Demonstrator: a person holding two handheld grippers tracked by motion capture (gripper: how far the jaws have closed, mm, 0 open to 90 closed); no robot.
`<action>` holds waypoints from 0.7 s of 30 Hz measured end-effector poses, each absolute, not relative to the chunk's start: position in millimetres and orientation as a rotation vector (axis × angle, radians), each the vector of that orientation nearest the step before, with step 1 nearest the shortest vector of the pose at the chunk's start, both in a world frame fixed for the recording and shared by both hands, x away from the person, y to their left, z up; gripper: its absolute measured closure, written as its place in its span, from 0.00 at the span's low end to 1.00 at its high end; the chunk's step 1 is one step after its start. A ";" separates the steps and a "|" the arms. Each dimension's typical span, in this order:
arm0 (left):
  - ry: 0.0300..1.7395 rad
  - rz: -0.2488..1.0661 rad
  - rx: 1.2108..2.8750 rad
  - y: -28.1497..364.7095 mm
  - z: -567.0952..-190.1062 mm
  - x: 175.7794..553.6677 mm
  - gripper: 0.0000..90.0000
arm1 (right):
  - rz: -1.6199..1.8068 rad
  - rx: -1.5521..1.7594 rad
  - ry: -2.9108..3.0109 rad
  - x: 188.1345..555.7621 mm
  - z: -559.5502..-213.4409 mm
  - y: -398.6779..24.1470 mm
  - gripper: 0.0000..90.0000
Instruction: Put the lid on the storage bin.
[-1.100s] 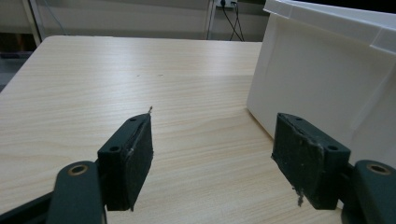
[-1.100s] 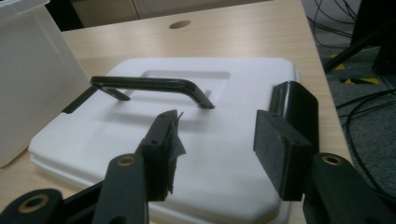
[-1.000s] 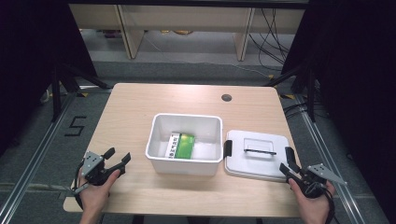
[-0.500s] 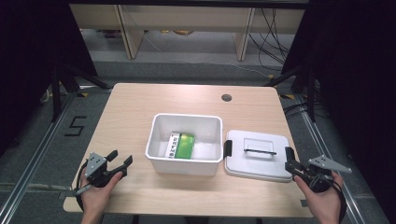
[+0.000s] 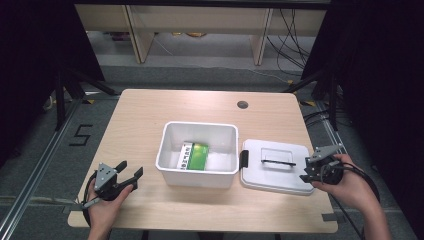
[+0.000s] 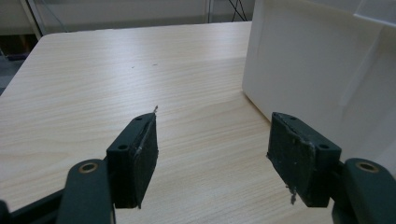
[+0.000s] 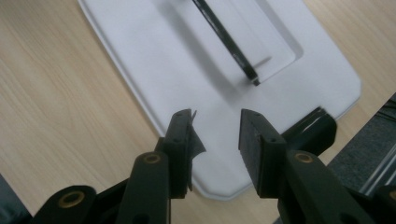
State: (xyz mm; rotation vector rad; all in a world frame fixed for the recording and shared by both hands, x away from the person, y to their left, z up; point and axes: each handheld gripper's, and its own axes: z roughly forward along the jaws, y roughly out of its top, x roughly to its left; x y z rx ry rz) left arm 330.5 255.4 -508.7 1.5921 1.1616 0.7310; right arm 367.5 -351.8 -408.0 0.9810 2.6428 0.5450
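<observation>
Your wooden table (image 5: 150, 120) carries a white plastic bin (image 5: 197, 172) at its middle, open on top, with a green packet (image 5: 198, 156) lying flat on the bin's floor. Just right of the bin, touching or nearly so, the white lid (image 5: 280, 175) lies flat, black handle (image 5: 278, 162) up, a black latch (image 5: 244, 159) on its bin-side edge. Your right gripper (image 5: 306, 170) hangs over the lid's right edge; its jaws have just been opening, they stand partly apart and nothing is between them. Your left gripper (image 5: 131, 172) sits low near the front left of the table, jaws wide apart and empty, pointing at the bin's left wall.
</observation>
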 end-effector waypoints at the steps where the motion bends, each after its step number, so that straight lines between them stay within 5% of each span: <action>1: 1.158 0.732 1.581 256.0 -509.3 330.9 0.36 | 0.515 0.964 2.670 371.2 -405.2 -351.3 0.69; 21: 1.141 0.739 1.585 252.7 -507.6 330.9 0.36 | 0.063 0.472 2.927 431.6 -394.3 -302.8 0.68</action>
